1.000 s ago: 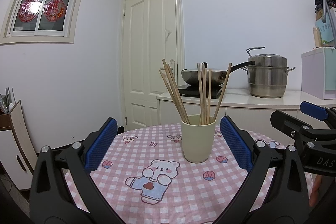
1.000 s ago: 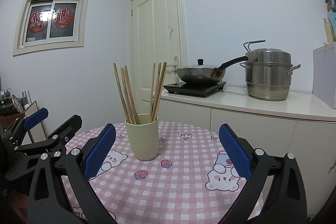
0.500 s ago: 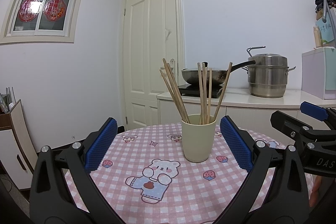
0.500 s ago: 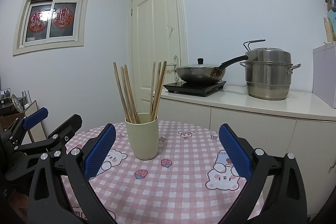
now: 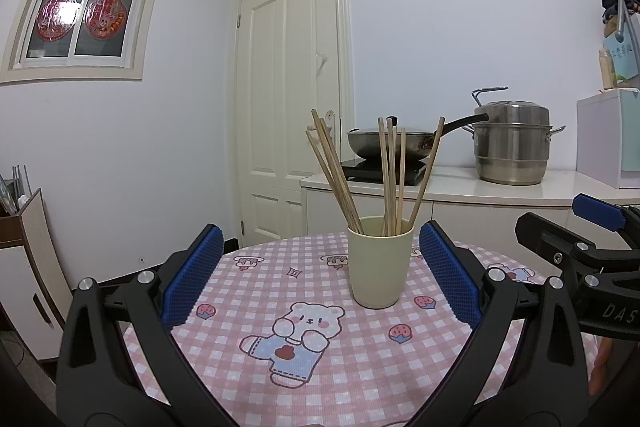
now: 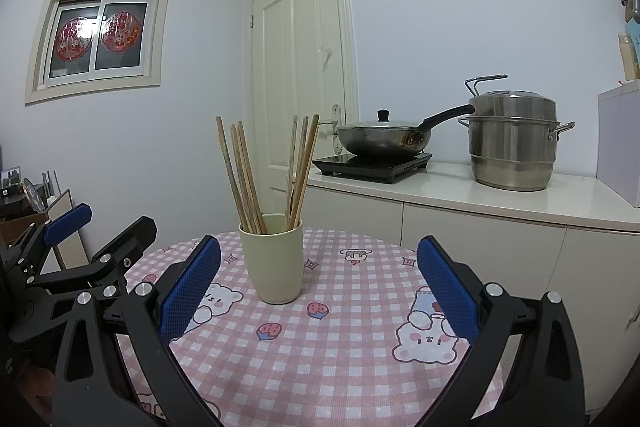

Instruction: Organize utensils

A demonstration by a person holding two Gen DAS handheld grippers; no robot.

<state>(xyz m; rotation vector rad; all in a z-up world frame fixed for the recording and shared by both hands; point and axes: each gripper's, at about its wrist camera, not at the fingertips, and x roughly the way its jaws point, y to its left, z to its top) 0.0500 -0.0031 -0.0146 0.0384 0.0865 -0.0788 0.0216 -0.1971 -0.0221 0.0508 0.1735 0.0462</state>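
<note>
A pale cream cup (image 5: 379, 262) (image 6: 275, 259) stands upright on the round table with a pink checked cloth (image 5: 320, 347) (image 6: 340, 343). Several wooden chopsticks (image 5: 384, 171) (image 6: 248, 175) stand in the cup, fanned out. My left gripper (image 5: 320, 279) is open, its blue pads to either side of the cup and nearer the camera, holding nothing. My right gripper (image 6: 318, 287) is open and empty too, with the cup just inside its left pad's line. Each gripper shows at the edge of the other's view.
Behind the table runs a white counter (image 5: 500, 187) (image 6: 480, 199) with a wok on an induction hob (image 6: 380, 143) and a steel steamer pot (image 5: 510, 147) (image 6: 514, 143). A cream door (image 5: 292, 107) is behind the cup. A low shelf unit (image 5: 24, 267) stands left.
</note>
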